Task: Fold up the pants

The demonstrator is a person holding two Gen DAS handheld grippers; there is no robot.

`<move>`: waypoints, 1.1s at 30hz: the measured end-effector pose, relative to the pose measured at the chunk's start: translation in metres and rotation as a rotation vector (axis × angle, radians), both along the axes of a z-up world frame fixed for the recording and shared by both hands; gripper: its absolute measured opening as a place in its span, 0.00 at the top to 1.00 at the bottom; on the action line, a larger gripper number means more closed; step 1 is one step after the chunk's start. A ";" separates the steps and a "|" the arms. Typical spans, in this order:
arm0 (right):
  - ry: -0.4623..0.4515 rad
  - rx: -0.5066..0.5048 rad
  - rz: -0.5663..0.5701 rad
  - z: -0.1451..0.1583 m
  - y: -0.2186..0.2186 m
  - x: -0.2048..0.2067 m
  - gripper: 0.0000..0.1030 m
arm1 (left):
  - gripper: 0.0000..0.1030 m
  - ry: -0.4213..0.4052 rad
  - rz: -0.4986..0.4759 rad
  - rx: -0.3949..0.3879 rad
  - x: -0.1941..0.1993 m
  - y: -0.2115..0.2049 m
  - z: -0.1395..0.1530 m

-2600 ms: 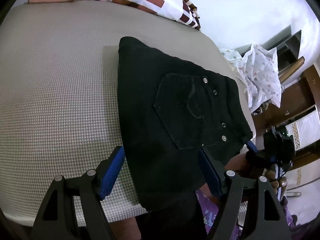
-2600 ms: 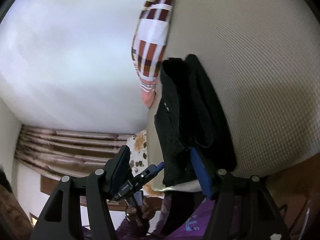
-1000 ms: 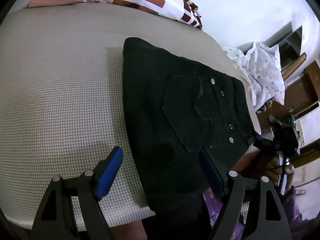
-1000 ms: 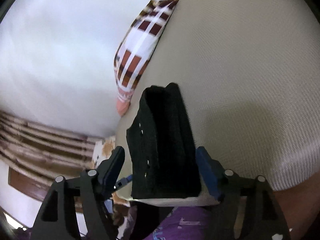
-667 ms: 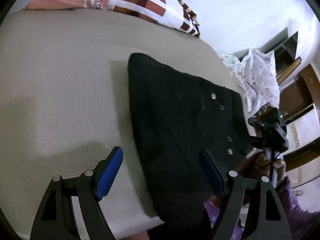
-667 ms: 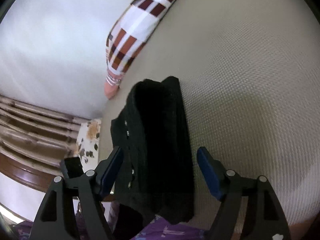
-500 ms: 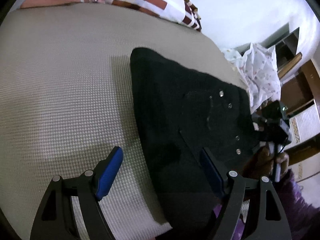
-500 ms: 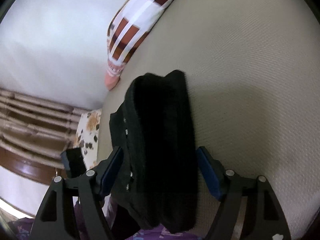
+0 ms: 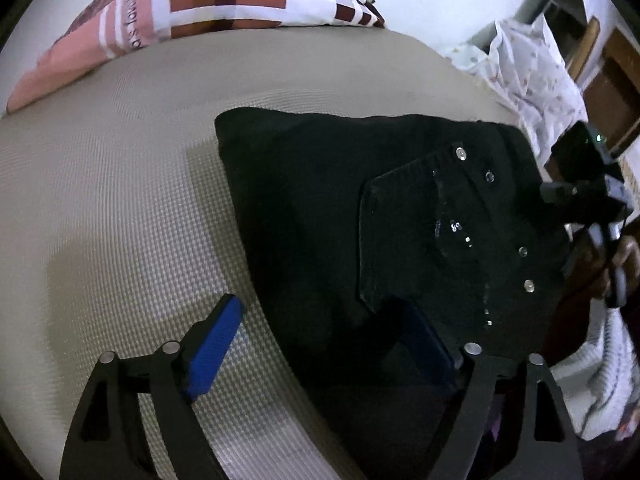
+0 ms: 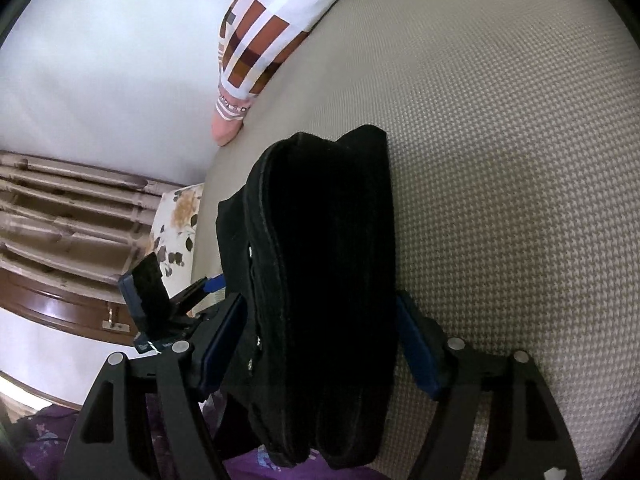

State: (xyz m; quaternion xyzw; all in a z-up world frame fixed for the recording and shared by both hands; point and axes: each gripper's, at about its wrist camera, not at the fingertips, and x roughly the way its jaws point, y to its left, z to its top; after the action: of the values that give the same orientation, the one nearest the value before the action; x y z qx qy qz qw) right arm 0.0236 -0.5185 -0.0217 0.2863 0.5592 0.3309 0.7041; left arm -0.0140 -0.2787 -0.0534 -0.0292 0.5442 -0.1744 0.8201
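The black pants (image 9: 360, 216) lie folded into a thick stack on the beige bed (image 9: 100, 200), back pocket with metal rivets up. My left gripper (image 9: 324, 344) is open; its right finger rests over the near edge of the stack and its left finger over bare bedcover. In the right wrist view the folded pants (image 10: 324, 280) show edge-on as stacked layers. My right gripper (image 10: 320, 344) is open with its fingers on either side of the stack's near end. The right gripper also shows at the pants' right edge in the left wrist view (image 9: 580, 196).
A pink, white and brown checked pillow (image 9: 208, 4) lies at the head of the bed. White patterned cloth (image 9: 532, 76) is heaped past the bed's right side, near wooden furniture. A floral cloth (image 10: 176, 220) and a wooden bed frame (image 10: 60, 216) lie beyond the bed's edge.
The left gripper has shifted so the pants sit further right and closer in its view. The right gripper has moved in, its open fingers now straddling the stack's end.
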 end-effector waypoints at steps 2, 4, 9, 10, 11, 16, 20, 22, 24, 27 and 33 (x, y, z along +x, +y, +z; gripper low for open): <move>0.018 0.007 -0.001 -0.001 -0.001 0.002 0.32 | 0.15 -0.003 -0.008 0.014 0.002 -0.002 -0.001; 0.036 0.012 -0.006 -0.002 -0.002 0.003 0.32 | 0.13 -0.005 -0.012 0.022 0.003 -0.003 -0.002; 0.043 0.009 -0.013 -0.001 -0.003 0.000 0.31 | 0.08 -0.012 -0.013 0.041 0.003 -0.004 -0.003; 0.039 0.005 -0.013 0.000 -0.001 0.000 0.31 | 0.07 -0.014 -0.013 0.044 0.003 -0.005 -0.003; 0.034 0.000 -0.012 0.001 0.000 -0.001 0.31 | 0.07 -0.017 -0.013 0.049 0.003 -0.006 -0.004; 0.012 -0.016 0.004 0.004 0.005 -0.003 0.28 | 0.03 -0.021 -0.012 0.061 0.003 -0.006 -0.006; -0.012 -0.027 0.043 0.006 0.014 -0.004 0.28 | 0.03 -0.023 -0.013 0.068 0.002 -0.006 -0.007; -0.023 -0.035 0.058 0.006 0.018 -0.005 0.29 | 0.03 -0.023 -0.015 0.066 0.004 -0.007 -0.007; -0.036 -0.048 0.076 0.007 0.023 -0.005 0.29 | 0.03 -0.029 -0.026 0.053 0.004 -0.008 -0.007; -0.033 -0.031 0.085 0.006 0.021 -0.004 0.32 | 0.03 -0.041 -0.077 0.003 0.004 -0.009 -0.007; 0.053 0.011 0.117 -0.001 0.012 0.007 0.39 | 0.03 -0.037 -0.152 -0.001 0.006 -0.015 -0.006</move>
State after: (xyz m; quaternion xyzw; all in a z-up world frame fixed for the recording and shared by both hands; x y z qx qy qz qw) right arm 0.0310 -0.5066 -0.0227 0.2658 0.5918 0.3671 0.6667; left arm -0.0082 -0.2934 -0.0599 0.0149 0.5295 -0.2370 0.8144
